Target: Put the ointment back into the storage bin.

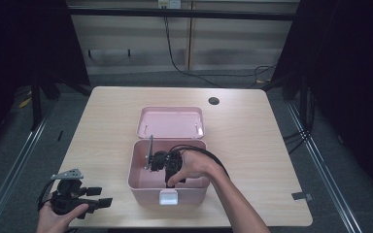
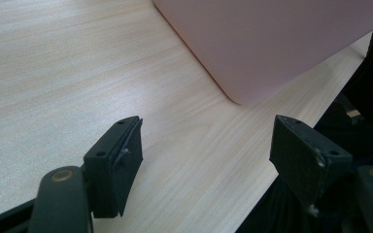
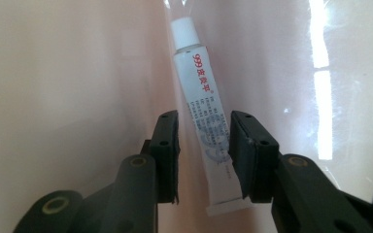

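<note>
Inside the pink box (image 1: 138, 167), our right tool (image 3: 203, 141) stands released astride the ointment tube (image 3: 201, 104), whose long axis runs straight ahead between its jaws.

table (image 1: 252, 145): pale wood-grain laminate, smooth, matt | pink box (image 1: 141, 187): glossy smooth plastic | ointment tube (image 3: 206, 116): white, smooth, slight sheen | jaw pads: matt black

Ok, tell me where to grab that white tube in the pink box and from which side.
Grip the white tube across its flat lower body, between cap and crimped end. Come straight down from above into the pink box, one of the right gripper fingers on each long edge: it lies flat on the floor.
</note>
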